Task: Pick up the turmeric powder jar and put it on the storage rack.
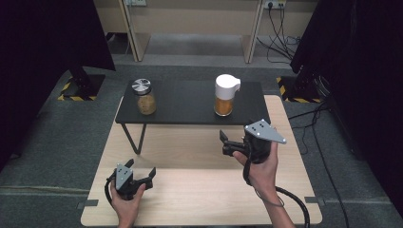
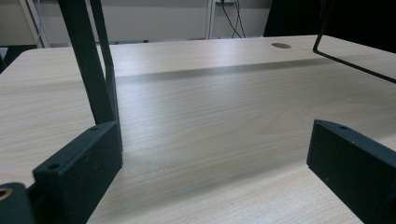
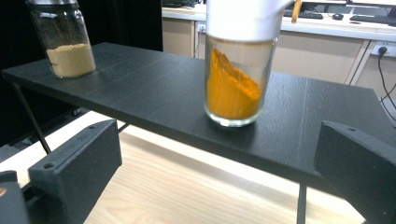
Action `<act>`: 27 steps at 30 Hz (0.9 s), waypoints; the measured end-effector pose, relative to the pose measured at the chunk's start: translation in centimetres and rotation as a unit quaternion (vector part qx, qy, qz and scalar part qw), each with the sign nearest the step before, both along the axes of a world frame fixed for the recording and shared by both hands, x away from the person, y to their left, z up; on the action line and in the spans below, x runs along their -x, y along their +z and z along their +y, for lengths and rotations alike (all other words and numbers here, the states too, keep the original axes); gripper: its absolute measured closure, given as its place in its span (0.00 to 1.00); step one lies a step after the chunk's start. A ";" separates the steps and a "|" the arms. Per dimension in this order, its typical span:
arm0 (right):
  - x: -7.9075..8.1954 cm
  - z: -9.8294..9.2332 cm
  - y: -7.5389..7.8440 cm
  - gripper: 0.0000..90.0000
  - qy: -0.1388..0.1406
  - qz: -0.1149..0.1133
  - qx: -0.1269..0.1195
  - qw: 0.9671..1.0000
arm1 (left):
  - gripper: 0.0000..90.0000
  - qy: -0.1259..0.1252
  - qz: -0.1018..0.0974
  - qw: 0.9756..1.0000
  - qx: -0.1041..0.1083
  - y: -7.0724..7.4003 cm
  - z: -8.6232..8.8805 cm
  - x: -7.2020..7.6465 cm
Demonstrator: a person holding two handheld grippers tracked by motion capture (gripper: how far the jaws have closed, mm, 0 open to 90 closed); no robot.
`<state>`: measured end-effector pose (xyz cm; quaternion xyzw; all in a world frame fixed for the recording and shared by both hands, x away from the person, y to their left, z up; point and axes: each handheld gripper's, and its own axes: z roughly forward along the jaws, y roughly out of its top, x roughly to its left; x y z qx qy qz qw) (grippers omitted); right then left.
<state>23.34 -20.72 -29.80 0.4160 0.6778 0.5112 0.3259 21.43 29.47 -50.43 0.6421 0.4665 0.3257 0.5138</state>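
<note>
A glass jar of orange powder with a white lid (image 1: 225, 95) (image 3: 233, 88) stands upright on the right part of a low black shelf (image 1: 190, 102) (image 3: 154, 93). On the shelf's left part stands a jar of tan powder with a silver lid (image 1: 144, 97) (image 3: 65, 46). My right gripper (image 1: 224, 143) (image 3: 217, 163) is open, held just in front of and below the orange jar, apart from it. Near the table's front left, my left gripper (image 1: 141, 167) (image 2: 215, 154) hangs open over bare wood, with nothing between its jaws.
The shelf rests on thin black legs (image 1: 141, 137) (image 2: 88, 70) over a light wooden table (image 1: 199, 190). Black stands (image 1: 81, 80) flank the table on the grey floor. Cables (image 1: 285, 47) lie at the back right.
</note>
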 end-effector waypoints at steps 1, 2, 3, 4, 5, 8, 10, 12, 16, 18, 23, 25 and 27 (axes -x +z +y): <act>0.1 -0.1 -0.2 0.01 0.000 0.001 -0.001 1.000 | 0.03 0.000 0.000 1.000 0.000 0.0 0.0 0.0; 0.3 -0.2 -0.4 0.01 -0.001 0.001 -0.002 1.000 | 0.03 0.000 -0.001 1.000 0.000 0.0 0.0 0.0; 0.4 -0.3 -0.7 0.01 -0.002 0.001 -0.004 1.000 | 0.03 0.000 -0.001 1.000 0.000 0.0 0.0 0.0; 0.5 -0.4 -0.9 0.01 -0.004 0.001 -0.005 1.000 | 0.03 0.000 -0.001 1.000 0.000 0.0 0.0 0.0; 0.6 -0.5 -1.1 0.01 -0.005 0.001 -0.006 1.000 | 0.03 0.000 -0.001 1.000 -0.001 0.0 0.0 0.0; 0.9 -0.8 -1.7 0.01 -0.009 0.004 -0.006 1.000 | 0.03 0.001 -0.002 1.000 0.000 0.0 0.0 0.0; 1.1 -1.0 -2.1 0.01 -0.010 0.008 -0.010 1.000 | 0.03 0.001 -0.002 1.000 0.000 0.0 0.0 0.0; 1.2 -1.2 -2.6 0.01 -0.012 0.010 -0.012 1.000 | 0.03 0.001 -0.001 1.000 0.001 0.0 0.0 0.0; 1.4 -1.5 -3.7 0.01 -0.017 0.011 -0.018 1.000 | 0.03 0.001 -0.002 1.000 0.002 -0.1 0.0 0.1; 1.6 -1.6 -4.2 0.01 -0.018 0.012 -0.019 1.000 | 0.03 0.001 -0.002 1.000 0.001 -0.1 0.0 0.1; 1.8 -1.6 -5.6 0.01 -0.021 0.014 -0.014 1.000 | 0.03 0.002 -0.003 1.000 -0.001 -0.1 -0.1 0.1; 1.9 -1.7 -6.1 0.01 -0.023 0.016 -0.014 1.000 | 0.03 0.002 -0.004 1.000 -0.001 -0.1 -0.1 0.1; 2.0 -1.9 -6.6 0.01 -0.024 0.018 -0.015 0.999 | 0.03 0.002 -0.003 1.000 0.000 -0.1 -0.1 0.1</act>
